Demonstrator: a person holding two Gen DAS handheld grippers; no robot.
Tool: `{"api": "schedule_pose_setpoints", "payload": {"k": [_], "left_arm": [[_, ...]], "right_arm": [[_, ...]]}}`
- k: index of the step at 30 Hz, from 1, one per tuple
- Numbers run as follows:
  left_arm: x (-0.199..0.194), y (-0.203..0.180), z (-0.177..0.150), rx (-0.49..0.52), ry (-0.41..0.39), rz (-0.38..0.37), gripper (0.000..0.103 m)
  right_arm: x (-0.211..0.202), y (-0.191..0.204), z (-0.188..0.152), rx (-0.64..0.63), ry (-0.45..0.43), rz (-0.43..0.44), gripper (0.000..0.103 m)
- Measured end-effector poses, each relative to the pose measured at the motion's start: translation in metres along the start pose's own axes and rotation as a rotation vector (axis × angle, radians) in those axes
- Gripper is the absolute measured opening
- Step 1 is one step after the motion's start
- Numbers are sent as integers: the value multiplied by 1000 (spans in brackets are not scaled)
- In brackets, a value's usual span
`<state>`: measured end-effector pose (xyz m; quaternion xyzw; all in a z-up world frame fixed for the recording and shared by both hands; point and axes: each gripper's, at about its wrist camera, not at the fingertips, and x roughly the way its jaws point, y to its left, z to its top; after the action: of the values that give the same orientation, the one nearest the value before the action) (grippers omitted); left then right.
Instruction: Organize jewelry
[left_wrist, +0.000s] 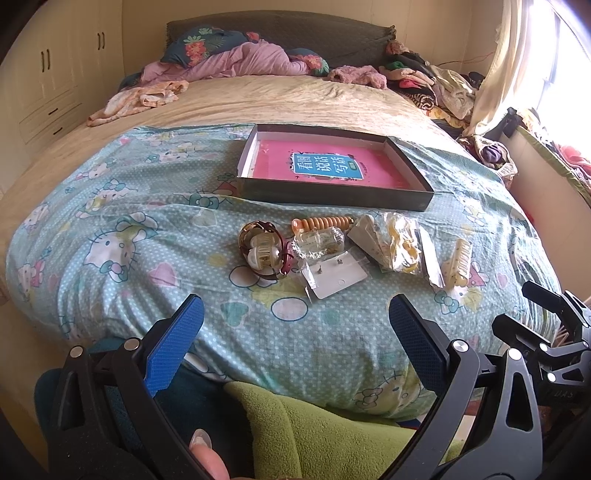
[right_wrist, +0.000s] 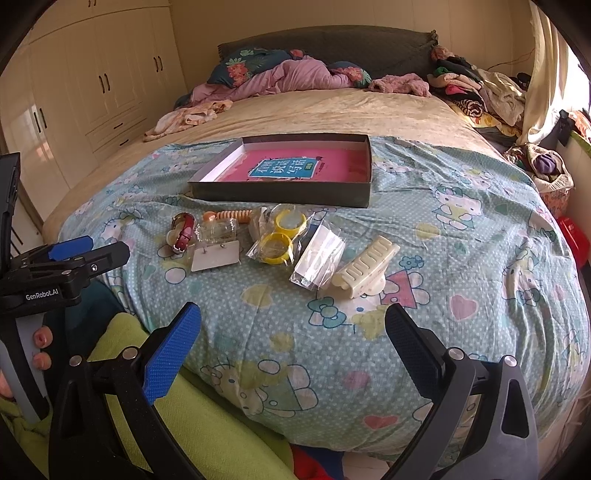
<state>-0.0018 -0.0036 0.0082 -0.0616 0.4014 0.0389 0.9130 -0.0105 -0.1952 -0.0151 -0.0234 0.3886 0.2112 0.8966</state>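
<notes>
Jewelry lies in a row on the Hello Kitty quilt (left_wrist: 110, 229): a red-strap watch (left_wrist: 260, 248) (right_wrist: 183, 230), an orange spiral band (left_wrist: 321, 222), an earring card (left_wrist: 334, 275) (right_wrist: 216, 260), bagged yellow bangles (left_wrist: 400, 245) (right_wrist: 280, 238) and a cream hair claw (left_wrist: 460, 260) (right_wrist: 365, 267). A shallow dark box (left_wrist: 332, 194) (right_wrist: 280, 195) with a pink book inside sits behind them. My left gripper (left_wrist: 295, 321) is open and empty, short of the items. My right gripper (right_wrist: 293, 325) is open and empty, just short of the hair claw.
Piled clothes (left_wrist: 424, 81) and pillows (left_wrist: 207, 44) lie at the bed's head. White wardrobes (right_wrist: 92, 85) stand left. A curtain (left_wrist: 506, 66) and window are right. My green-sleeved lap (left_wrist: 314, 435) is below the grippers.
</notes>
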Motion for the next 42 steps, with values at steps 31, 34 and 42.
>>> {"api": "schedule_pose_setpoints", "payload": {"k": [31,34,42], "left_arm": [[107,66,28,-157,206,1,94],[118,66,30,-188,233,-53,94],[144,76,39,-295,299,-147,94]], "right_arm": [[54,-55,30,52,28,-72,99],[61,-56,29,56,40,-70,99],[74,-61,28,67,61,-80,99]]}}
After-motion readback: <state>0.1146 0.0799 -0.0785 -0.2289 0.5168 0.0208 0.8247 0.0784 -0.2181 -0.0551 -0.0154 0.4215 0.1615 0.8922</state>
